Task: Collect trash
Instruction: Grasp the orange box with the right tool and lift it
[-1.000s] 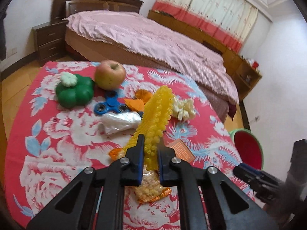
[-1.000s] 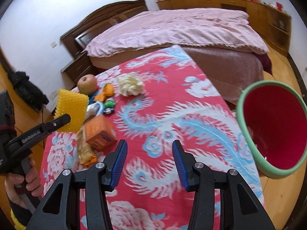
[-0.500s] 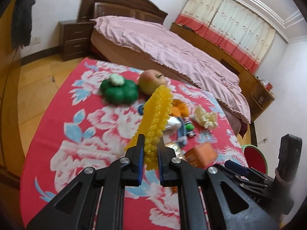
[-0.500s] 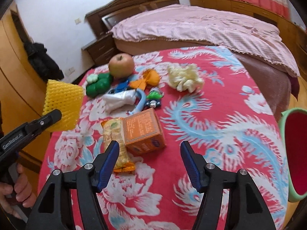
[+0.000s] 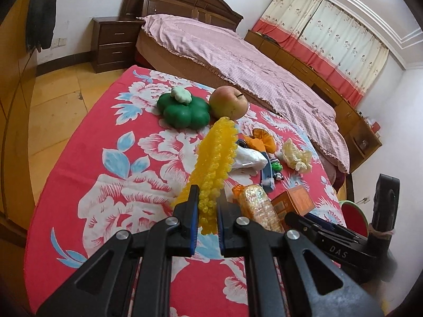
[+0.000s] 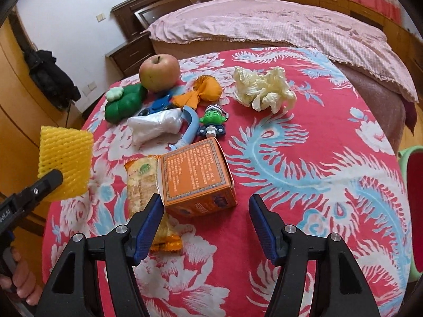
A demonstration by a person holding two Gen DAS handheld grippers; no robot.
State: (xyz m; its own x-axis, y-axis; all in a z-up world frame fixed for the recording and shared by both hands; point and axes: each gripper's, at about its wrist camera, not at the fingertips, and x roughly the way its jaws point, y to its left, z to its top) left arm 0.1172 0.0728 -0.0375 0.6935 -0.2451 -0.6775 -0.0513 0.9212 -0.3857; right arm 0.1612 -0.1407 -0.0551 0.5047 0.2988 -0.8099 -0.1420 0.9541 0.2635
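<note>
My left gripper [image 5: 207, 211] is shut on a yellow foam fruit net [image 5: 215, 158] and holds it above the table's left side; the net also shows in the right wrist view [image 6: 64, 159]. My right gripper [image 6: 205, 212] is open, its jaws either side of the near end of an orange box [image 6: 197, 175], close to it. A snack wrapper [image 6: 142, 182] lies left of the box. A crumpled white bag [image 6: 154, 126], crumpled cream paper [image 6: 264, 88] and an orange wrapper [image 6: 203, 92] lie farther back.
The table has a red floral cloth [image 6: 304, 158]. An apple [image 6: 158, 72], green pepper toy [image 6: 124, 103], blue spinner [image 6: 156, 105], blue clip and green figurine [image 6: 212, 121] lie among the trash. A green-rimmed red bin [image 6: 413, 211] stands right of the table. A bed [image 6: 264, 23] is behind.
Both grippers have moved. The right one has come closer to the orange box, which now sits between its open jaws. The left one still holds the yellow net, slightly farther left.
</note>
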